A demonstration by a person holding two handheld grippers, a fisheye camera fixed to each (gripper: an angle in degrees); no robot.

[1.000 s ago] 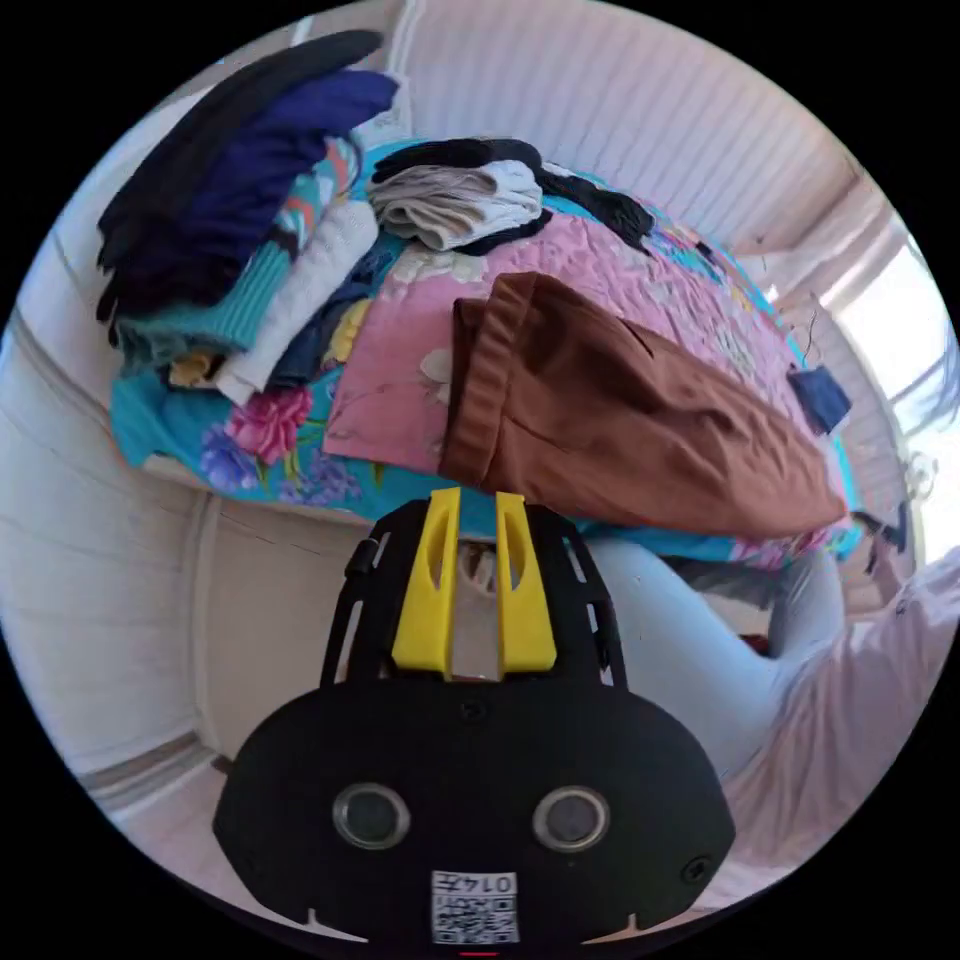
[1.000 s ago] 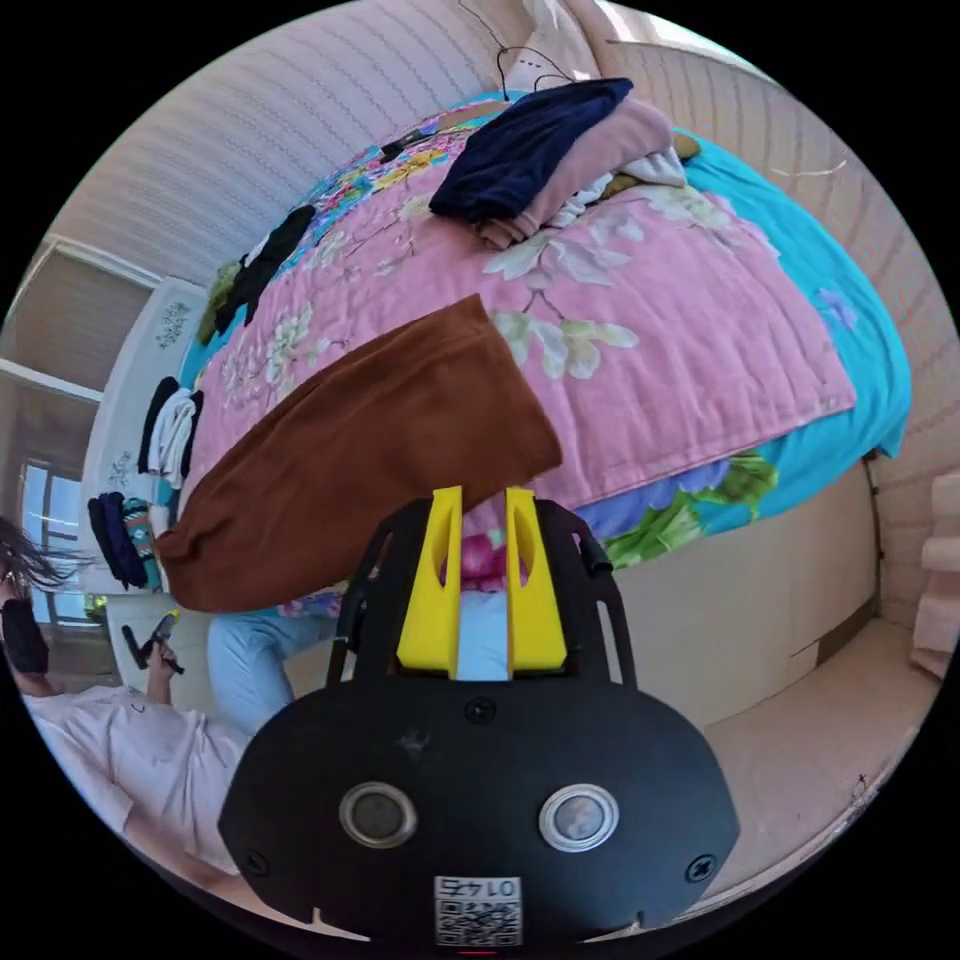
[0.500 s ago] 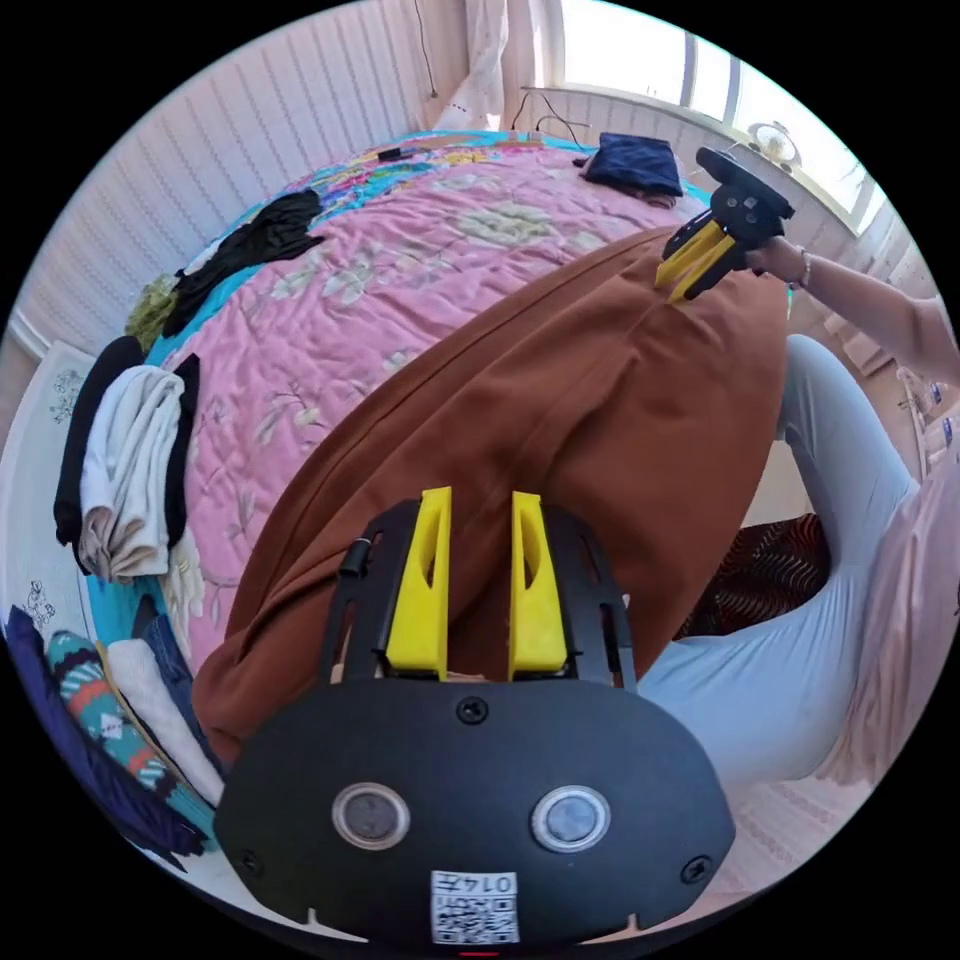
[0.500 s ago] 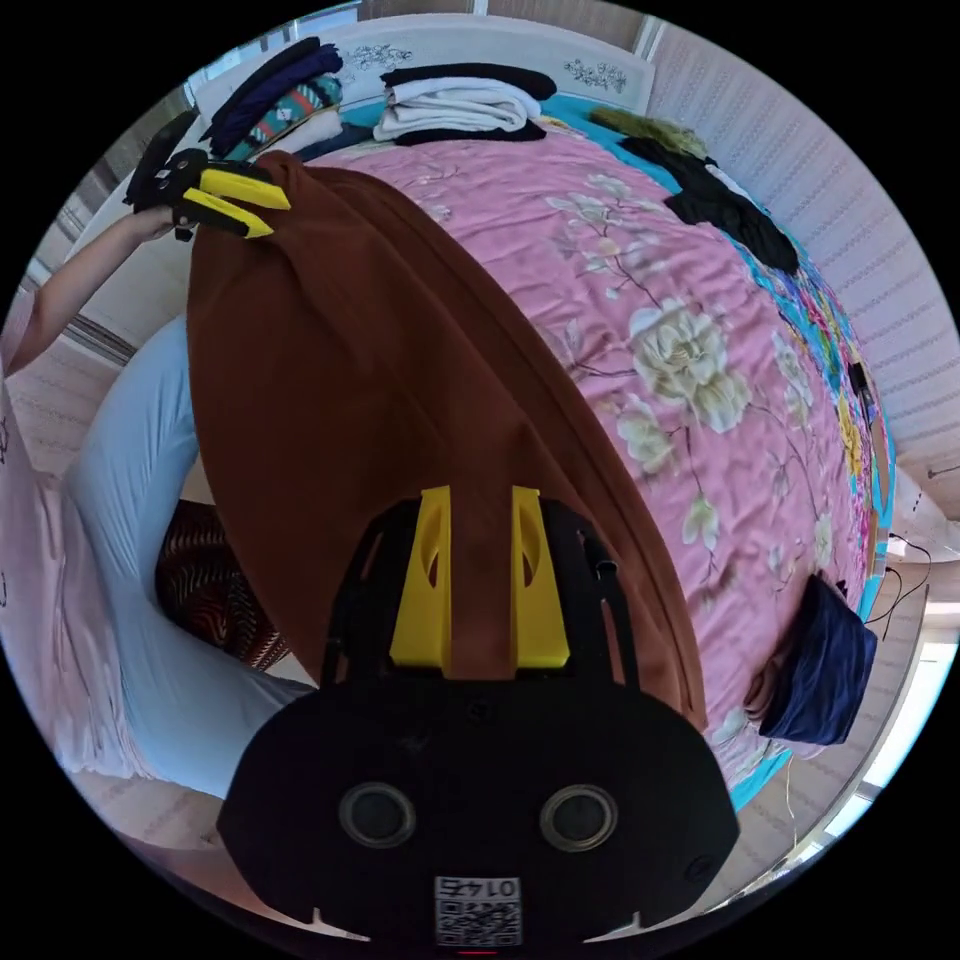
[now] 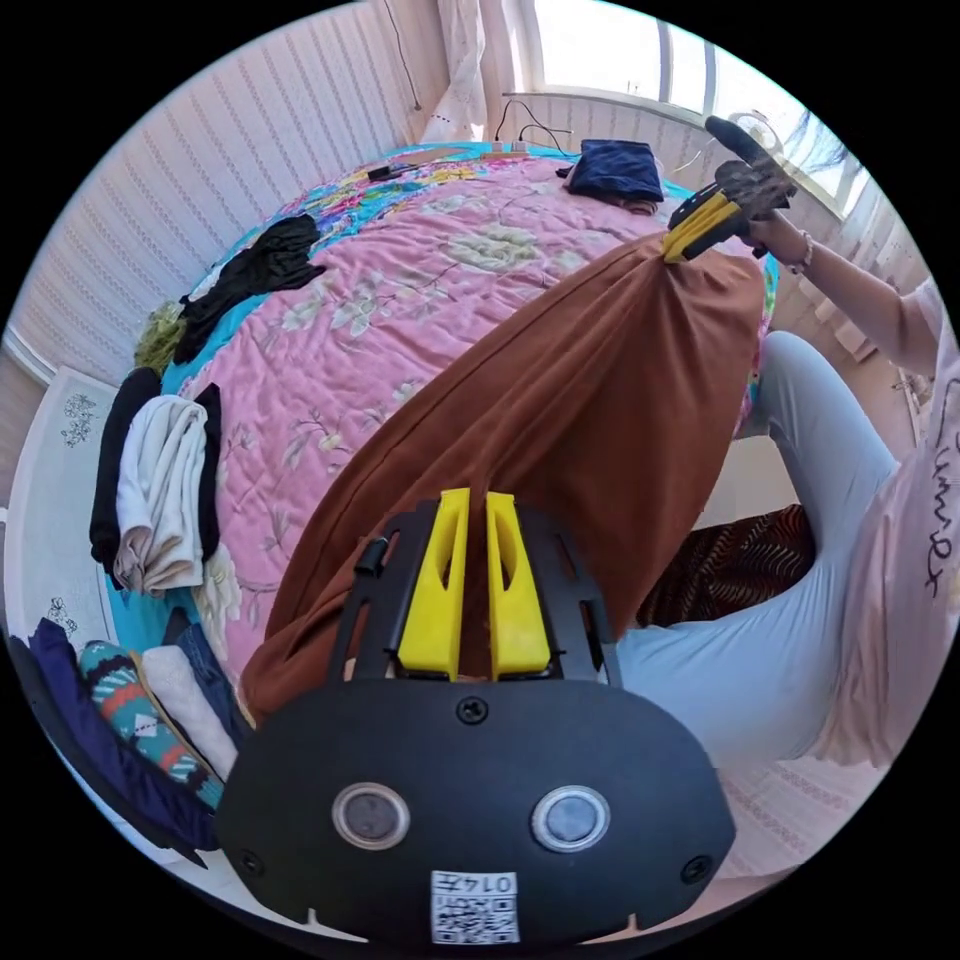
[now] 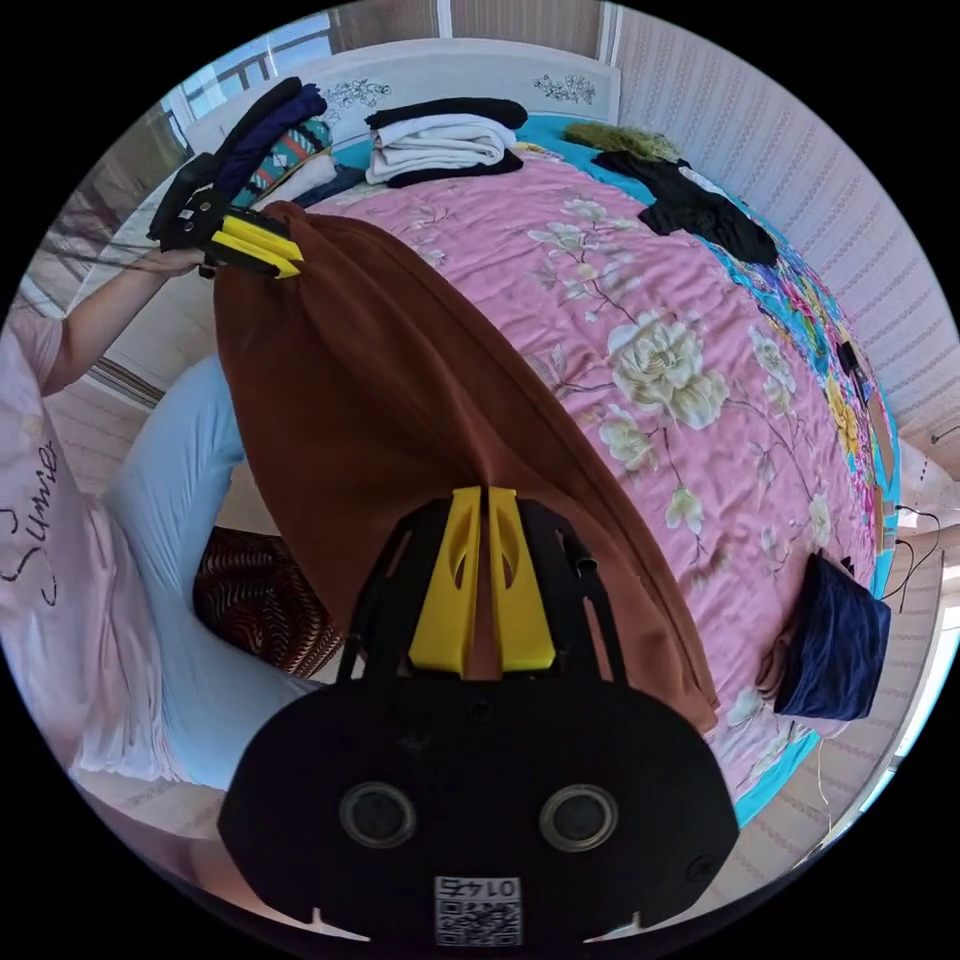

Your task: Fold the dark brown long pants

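A: What does your left hand-held gripper [image 5: 470, 500] have?

B: Its yellow jaws are nearly together and pinch an edge of the pants [image 5: 560, 400]. The brown cloth bunches right at the jaw tips and spreads away beyond them.

A: And your right hand-held gripper [image 6: 487, 495]?

B: The same: jaws narrow, closed on the other end of the pants [image 6: 380, 400], the cloth gathered between them. From your left one you see the right hand-held gripper [image 5: 700, 225] far ahead, biting a puckered corner of the pants. From your right one the left hand-held gripper [image 6: 262, 245] sits far ahead and to the side, on the opposite corner.

A: So where are the pants?

B: Stretched between your two hand-held grippers, one long side lying along the pink quilt [image 5: 400, 290] of the bed, the other hanging off towards your legs [image 5: 800, 620].

A: What else is near?

B: Beyond your left jaws, a navy stack [image 5: 620, 168]; off to the side, a white and black pile [image 5: 155, 480]. Beside your right hand-held gripper, the navy stack [image 6: 835, 640] rests at the bed's edge.
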